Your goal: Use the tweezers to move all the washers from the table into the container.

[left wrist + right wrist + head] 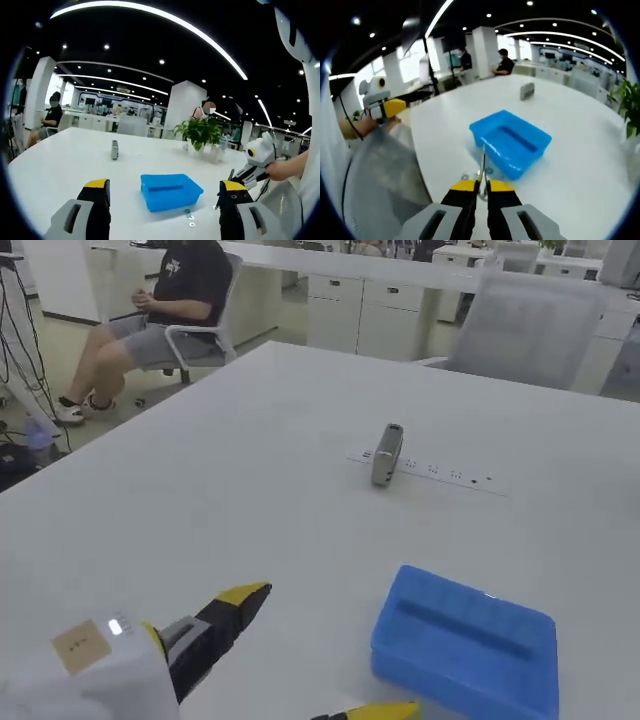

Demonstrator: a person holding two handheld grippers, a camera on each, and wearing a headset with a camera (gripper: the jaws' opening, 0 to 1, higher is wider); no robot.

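Right gripper view: my right tongs [482,189] were clamped on the tweezers [483,160], which pointed at 12 o'clock toward the blue container [512,140] on the white desk [580,165]. In the left gripper view my left tongs [164,202] stood wide apart, holding nothing. The washers [190,217] lay on the desk at the container's 5 o'clock, just beside its near corner.

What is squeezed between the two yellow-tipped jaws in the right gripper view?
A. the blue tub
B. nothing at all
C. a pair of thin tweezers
C: the right gripper has its jaws shut on thin metal tweezers that point toward the blue container.
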